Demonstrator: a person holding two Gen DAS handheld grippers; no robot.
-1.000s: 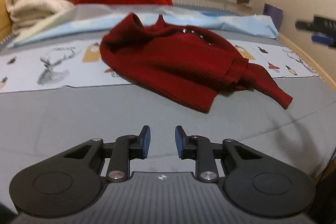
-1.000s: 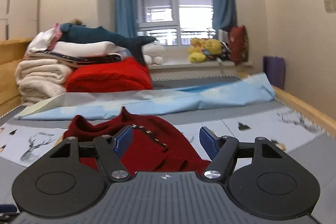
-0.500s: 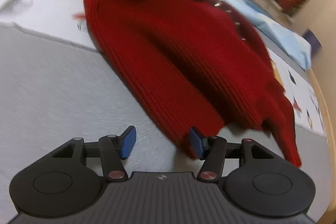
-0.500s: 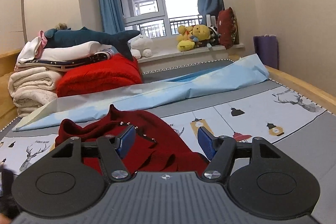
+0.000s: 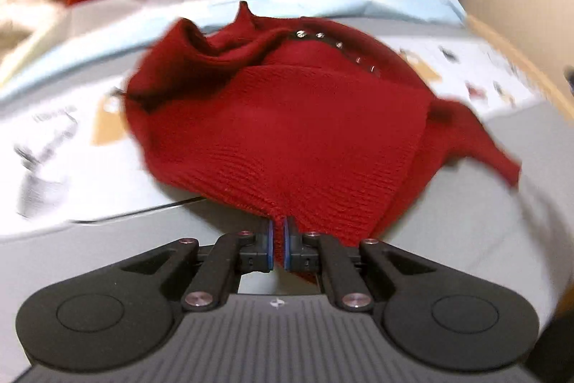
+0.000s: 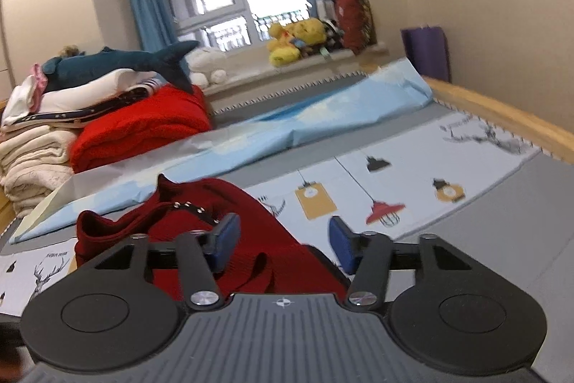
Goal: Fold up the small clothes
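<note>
A small dark red knit sweater (image 5: 287, 117) with a row of shiny studs near the collar lies crumpled on the grey bed cover (image 5: 107, 239). My left gripper (image 5: 278, 236) is shut on the sweater's near hem and lifts that edge a little. One sleeve trails to the right. In the right wrist view the same sweater (image 6: 251, 239) lies just past and under my right gripper (image 6: 283, 239), which is open and holds nothing, hovering above the garment.
A printed white sheet (image 6: 412, 189) and a light blue sheet (image 6: 323, 117) lie across the bed. Folded blankets, a red blanket (image 6: 140, 128) and a plush shark (image 6: 125, 60) are stacked at the far left. A wooden bed rail (image 6: 502, 110) runs along the right.
My left gripper has moved down onto the sweater's near hem and shut on it; it was open. My right gripper has tilted and stayed open above the sweater.
</note>
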